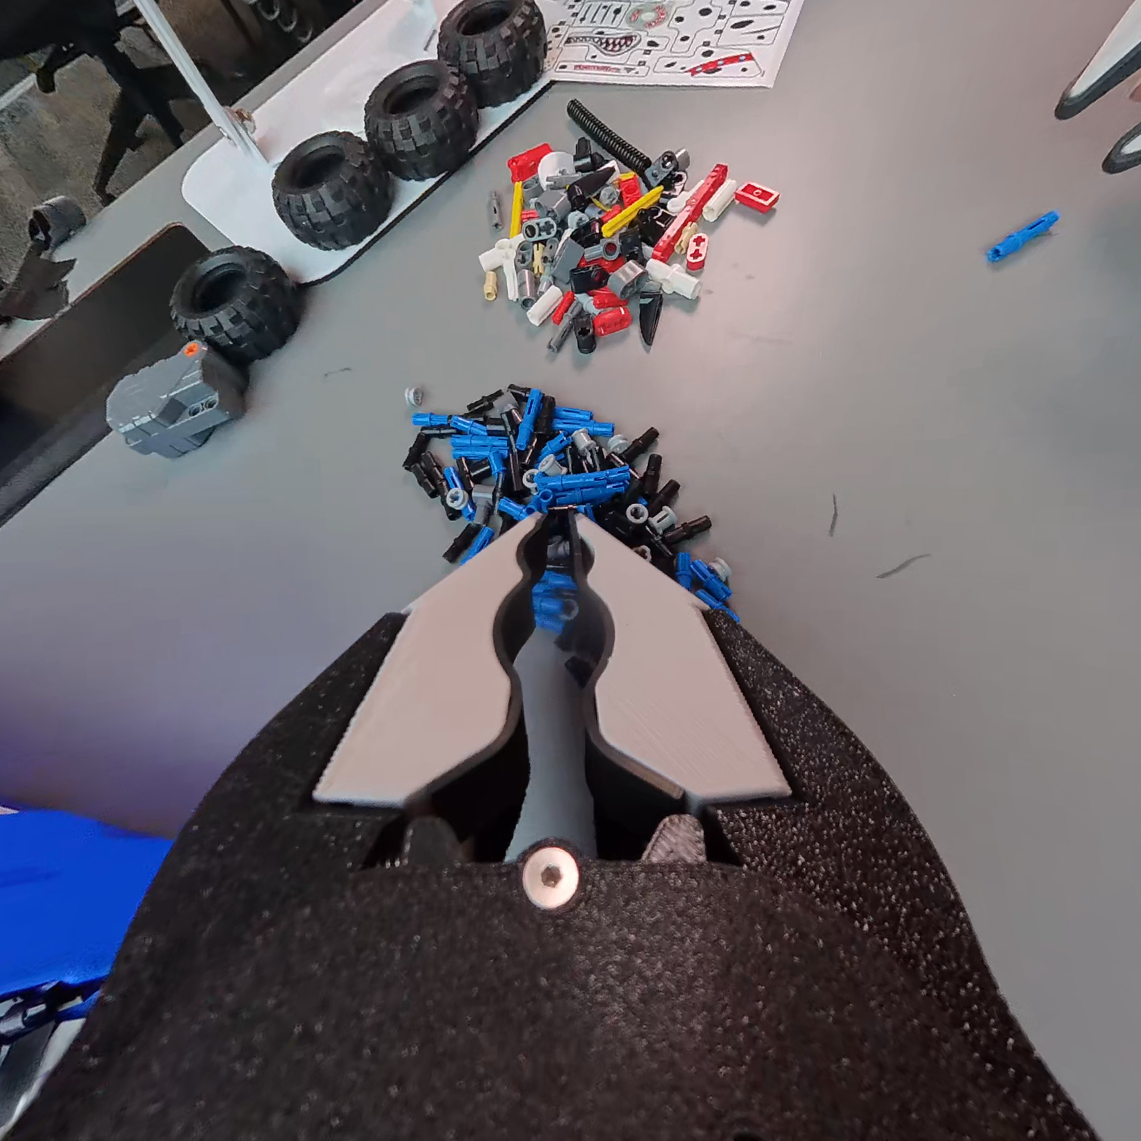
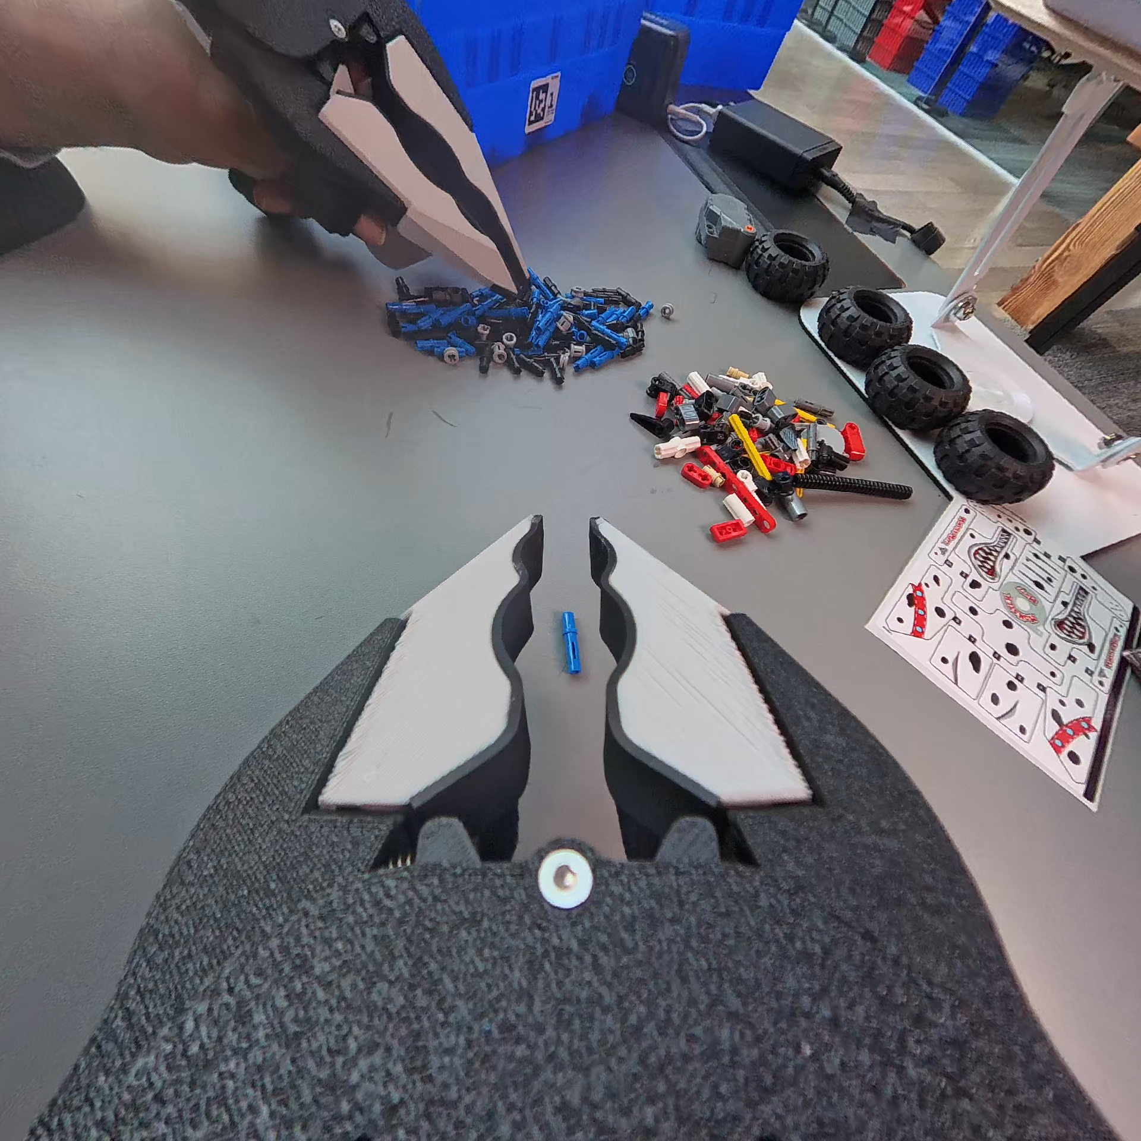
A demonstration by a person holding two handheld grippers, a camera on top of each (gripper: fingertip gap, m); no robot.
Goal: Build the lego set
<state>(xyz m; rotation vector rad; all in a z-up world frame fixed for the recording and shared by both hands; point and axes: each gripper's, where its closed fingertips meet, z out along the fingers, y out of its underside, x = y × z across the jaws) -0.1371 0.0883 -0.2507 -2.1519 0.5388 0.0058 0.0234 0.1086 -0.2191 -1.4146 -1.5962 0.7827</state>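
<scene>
Grey bench (image 2: 185,494) carries everything loose; nothing of the lego set is joined yet. The left gripper (image 1: 559,518) has its tips dug into the pile of blue and black pins (image 1: 555,469), jaws narrowed almost to touching; whether a pin sits between them I cannot tell, since the tips are buried. The right gripper (image 2: 566,525) hovers with jaws fairly wide and empty, straddling a single blue pin (image 2: 572,642) that lies flat on the bench beneath them, untouched.

Risks, as I judge them: the left tips may pinch two tangled pins at once, or scatter the heap as they lift; the lone pin is small and round, so closing off-centre could roll or flick it away; a pin gripped askew would not seat in a hole.

Counts: two heaps, the pin pile and a mixed pile of red, white, yellow and grey parts (image 2: 753,444); four black tyres (image 2: 993,455); one grey motor block (image 2: 722,228); one sticker sheet (image 2: 1012,642); one stray pin.
</scene>
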